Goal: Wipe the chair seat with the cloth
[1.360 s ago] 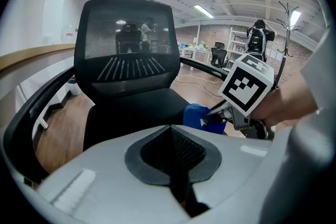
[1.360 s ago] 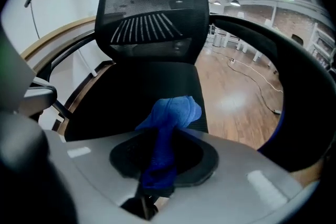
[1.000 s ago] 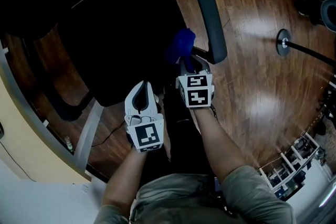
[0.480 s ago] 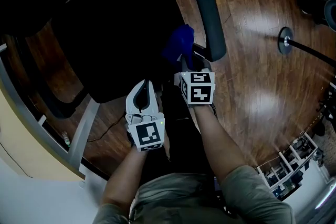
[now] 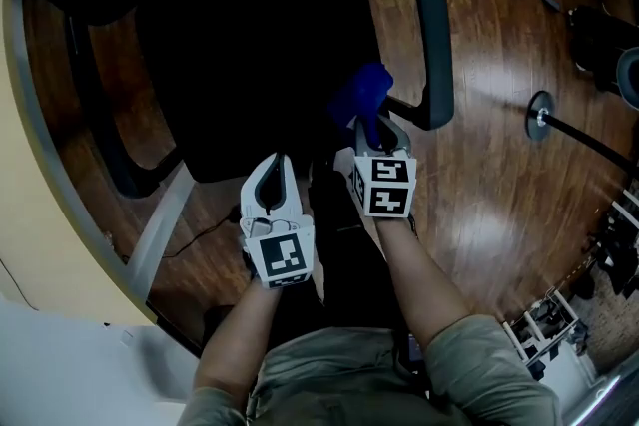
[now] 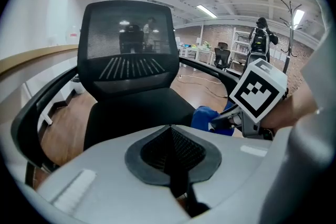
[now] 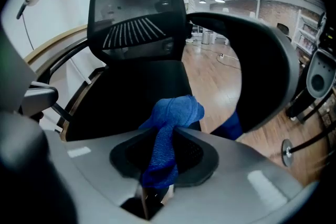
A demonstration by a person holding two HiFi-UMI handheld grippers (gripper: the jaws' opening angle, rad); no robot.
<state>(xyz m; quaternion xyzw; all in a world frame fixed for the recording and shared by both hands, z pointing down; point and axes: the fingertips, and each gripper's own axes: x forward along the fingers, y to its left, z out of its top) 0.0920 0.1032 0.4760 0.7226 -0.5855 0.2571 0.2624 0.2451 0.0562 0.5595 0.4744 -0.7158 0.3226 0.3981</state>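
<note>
Right gripper (image 7: pixel 160 162) pinches the blue cloth (image 5: pixel 361 93) mid-frame at the right edge of the black chair seat (image 5: pixel 250 65), left gripper (image 6: pixel 172 165) is closed on nothing, so pressing the cloth flat before sweeping looks best.

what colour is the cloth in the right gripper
Blue. The cloth shows best in the right gripper view.
</note>
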